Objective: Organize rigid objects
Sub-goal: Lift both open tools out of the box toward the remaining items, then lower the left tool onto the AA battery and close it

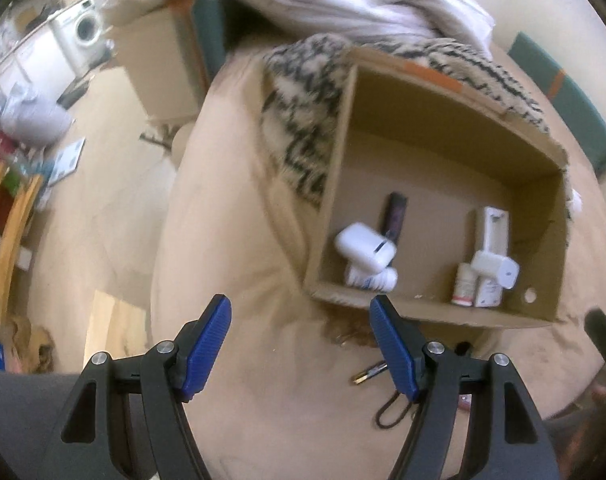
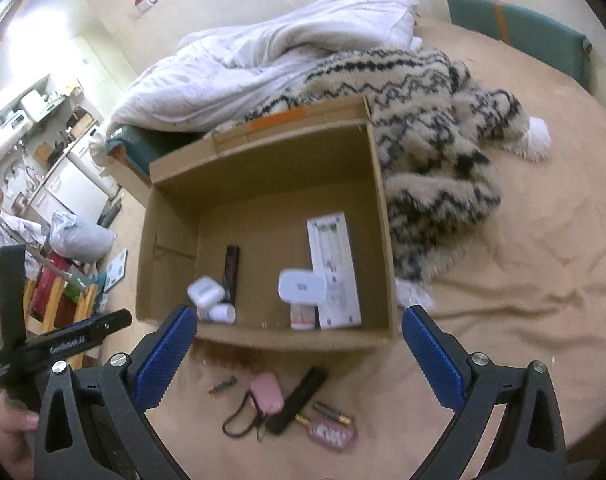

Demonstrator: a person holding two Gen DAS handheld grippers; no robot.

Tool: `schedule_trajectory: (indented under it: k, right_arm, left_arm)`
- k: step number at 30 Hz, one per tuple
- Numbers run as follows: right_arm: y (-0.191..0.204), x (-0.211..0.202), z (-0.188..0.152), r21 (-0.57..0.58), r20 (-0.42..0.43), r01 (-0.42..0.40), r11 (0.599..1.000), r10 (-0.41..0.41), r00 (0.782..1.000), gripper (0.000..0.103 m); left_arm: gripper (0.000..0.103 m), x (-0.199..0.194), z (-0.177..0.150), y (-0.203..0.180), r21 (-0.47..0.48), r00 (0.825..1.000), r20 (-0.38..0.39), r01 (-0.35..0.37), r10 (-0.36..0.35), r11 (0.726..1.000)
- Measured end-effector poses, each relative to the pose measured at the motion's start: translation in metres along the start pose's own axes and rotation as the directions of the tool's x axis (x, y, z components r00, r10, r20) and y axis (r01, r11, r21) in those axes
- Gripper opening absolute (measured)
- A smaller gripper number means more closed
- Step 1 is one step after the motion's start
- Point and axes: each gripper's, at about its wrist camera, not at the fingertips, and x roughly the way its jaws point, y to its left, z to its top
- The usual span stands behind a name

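Observation:
An open cardboard box (image 2: 175, 216) (image 1: 435, 312) lies on a tan bed cover. Inside are a white earbud case (image 2: 205, 292) (image 1: 365, 248), a dark slim stick (image 2: 231, 276), a white charger (image 2: 301, 286) (image 1: 497, 268), a long white carton (image 2: 335, 268) and small white bottles (image 2: 221, 314) (image 1: 463, 290). In front of the box lie a pink fob with a black cord (image 2: 267, 394), a black bar (image 2: 297, 400), a battery (image 2: 221, 385) (image 1: 369, 373), a gold-tipped tube (image 2: 331, 412) and a pink case (image 2: 331, 436). My right gripper (image 2: 299, 356) is open above them. My left gripper (image 1: 303, 344) is open and empty.
A patterned fuzzy blanket (image 2: 435, 136) and a white duvet (image 2: 263, 56) lie behind the box. A green cushion (image 2: 519, 28) is at the bed's far edge. To the left the bed drops to a floor with clutter and wooden furniture (image 1: 7, 220).

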Motion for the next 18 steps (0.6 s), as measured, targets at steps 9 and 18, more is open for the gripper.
schedule_trajectory:
  k: [9,18]
  right_arm:
    - [-0.018,0.013,-0.013,0.079,-0.049,0.066,0.995,-0.063,0.997,0.103]
    - [-0.023,0.037,-0.017,0.120,-0.146,0.078,0.990,-0.060,0.988,0.103]
  left_arm:
    - [0.069,0.023,-0.008,0.010,-0.048,0.997,-0.072,-0.021,0.017,0.999]
    - [0.069,0.072,-0.040,-0.005,-0.160,0.960,-0.274,0.013,-0.057,0.987]
